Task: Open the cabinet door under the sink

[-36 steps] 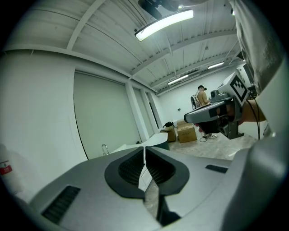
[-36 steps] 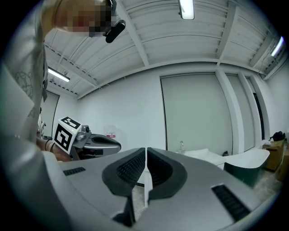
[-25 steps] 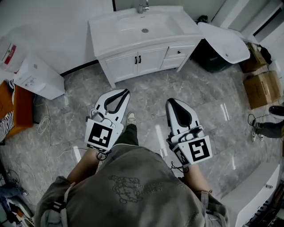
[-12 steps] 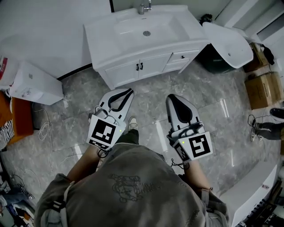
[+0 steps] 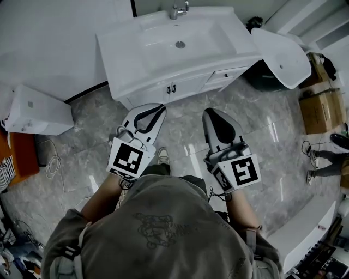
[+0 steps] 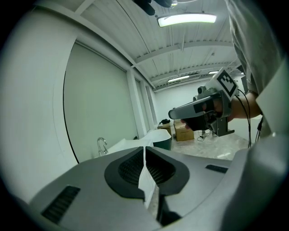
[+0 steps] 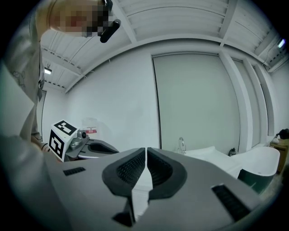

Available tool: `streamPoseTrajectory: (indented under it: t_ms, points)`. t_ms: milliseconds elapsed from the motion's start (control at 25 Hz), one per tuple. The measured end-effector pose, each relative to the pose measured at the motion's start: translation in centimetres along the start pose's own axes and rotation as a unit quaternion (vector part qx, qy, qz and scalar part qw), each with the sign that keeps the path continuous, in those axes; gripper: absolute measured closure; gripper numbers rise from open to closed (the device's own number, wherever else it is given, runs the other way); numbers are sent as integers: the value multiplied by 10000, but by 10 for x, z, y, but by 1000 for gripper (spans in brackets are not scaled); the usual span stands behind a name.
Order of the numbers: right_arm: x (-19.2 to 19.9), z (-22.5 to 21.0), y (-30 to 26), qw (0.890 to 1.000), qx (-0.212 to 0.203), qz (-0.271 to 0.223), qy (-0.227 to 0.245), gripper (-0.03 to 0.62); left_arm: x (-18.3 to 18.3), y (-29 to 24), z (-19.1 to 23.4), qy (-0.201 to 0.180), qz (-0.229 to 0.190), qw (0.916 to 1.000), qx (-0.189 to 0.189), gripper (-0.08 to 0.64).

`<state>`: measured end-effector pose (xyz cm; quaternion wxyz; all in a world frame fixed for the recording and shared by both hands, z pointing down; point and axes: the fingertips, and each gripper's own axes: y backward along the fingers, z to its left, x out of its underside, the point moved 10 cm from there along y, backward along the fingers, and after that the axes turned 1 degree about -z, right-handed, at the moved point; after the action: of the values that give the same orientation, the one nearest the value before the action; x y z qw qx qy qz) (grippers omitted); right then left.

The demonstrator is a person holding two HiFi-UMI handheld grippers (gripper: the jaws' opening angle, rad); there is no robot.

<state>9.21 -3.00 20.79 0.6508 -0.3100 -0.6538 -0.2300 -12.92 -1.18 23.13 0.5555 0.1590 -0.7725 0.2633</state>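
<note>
The white vanity (image 5: 125, 60) with its sink bowl (image 5: 177, 39) and faucet (image 5: 176, 9) stands against the wall ahead. Under the bowl are two white cabinet doors (image 5: 155, 93), both closed, with small black handles (image 5: 171, 88) where they meet. My left gripper (image 5: 158, 108) is shut and empty, its tip just short of the doors and a little left of the handles. My right gripper (image 5: 209, 113) is shut too, holding nothing, near the drawer side (image 5: 224, 74). In the left gripper view the jaws (image 6: 144, 150) meet; the right gripper view shows its jaws (image 7: 146, 150) pressed together.
A white tub-shaped piece (image 5: 278, 48) lies over a dark green bin (image 5: 256, 76) right of the vanity. Cardboard boxes (image 5: 319, 109) sit further right. A white box (image 5: 35, 111) and floor cables (image 5: 54, 158) are at the left. Another person's feet (image 5: 327, 158) show at right.
I have stepped closer to the vanity, and both grippers have moved forward towards the cabinet doors. Their jaws stay shut.
</note>
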Motion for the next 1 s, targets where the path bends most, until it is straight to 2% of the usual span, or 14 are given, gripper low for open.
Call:
streamPoseTrajectory:
  t_ms: [360, 440, 640, 800, 1000]
  points:
    - [11, -15, -51, 9987, -226, 372, 256, 560, 28, -35, 28, 229, 289, 9993, -89, 534]
    - [13, -19, -62, 9988, -284, 288, 279, 560, 30, -44, 32, 241, 337, 9991, -130, 534]
    - [31, -44, -79, 9988, -352, 348, 35, 558, 37, -68, 33, 302, 345, 9986, -247, 534]
    - [51, -72, -87, 9962, -396, 771, -79, 558, 49, -88, 32, 433, 530, 9970, -366, 532]
    - [70, -106, -105, 9974, -417, 557, -192, 558, 68, -115, 28, 608, 751, 9939, -525, 532]
